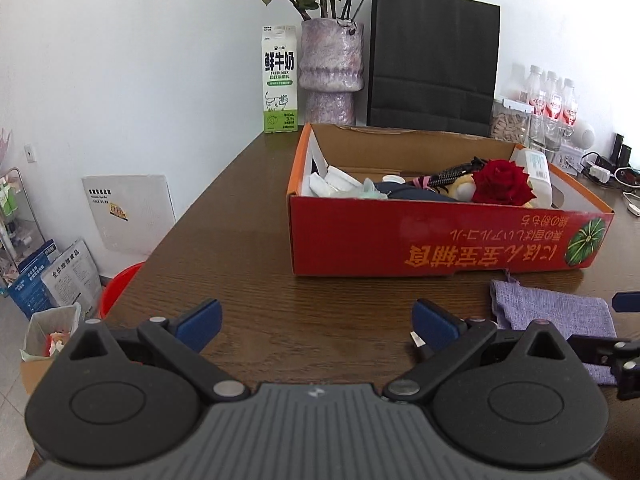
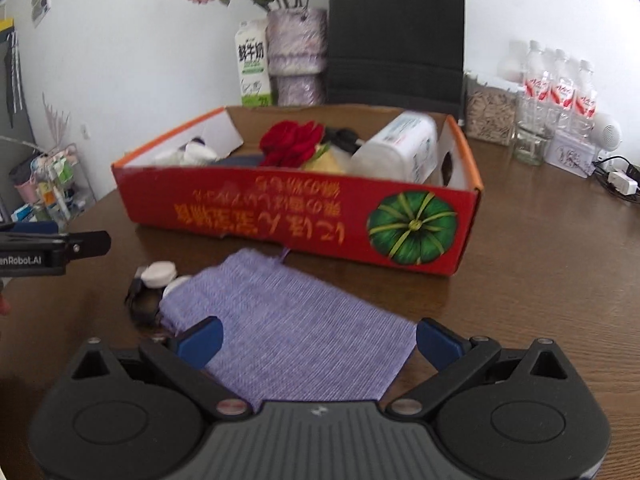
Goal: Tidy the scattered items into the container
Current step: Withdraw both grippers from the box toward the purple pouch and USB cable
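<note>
On the brown wooden table [image 1: 248,240] we hold both tools low, facing the red cardboard box [image 1: 432,236]. Farthest left, our left gripper [image 1: 316,322] has its blue pads spread wide with only bare wood between them. Just right of it, seen from the right wrist, a small white round case [image 2: 160,274] lies on the tabletop touching a dark object [image 2: 140,300] that is too blurred for us to name; both sit at the left edge of the purple woven pouch [image 2: 288,328]. That pouch lies flat on the table just in front of the box, outside it. Our right gripper [image 2: 318,338] hovers over the pouch's near end with its jaws spread apart, one pad on each side of the cloth, pinching nothing. Inside the box rest a red rose [image 2: 290,142] and, further right, a white plastic bottle [image 2: 400,150] on its side. Behind the box stand a milk carton [image 1: 279,80], a vase [image 1: 331,68] and a black paper bag [image 1: 434,60].
</note>
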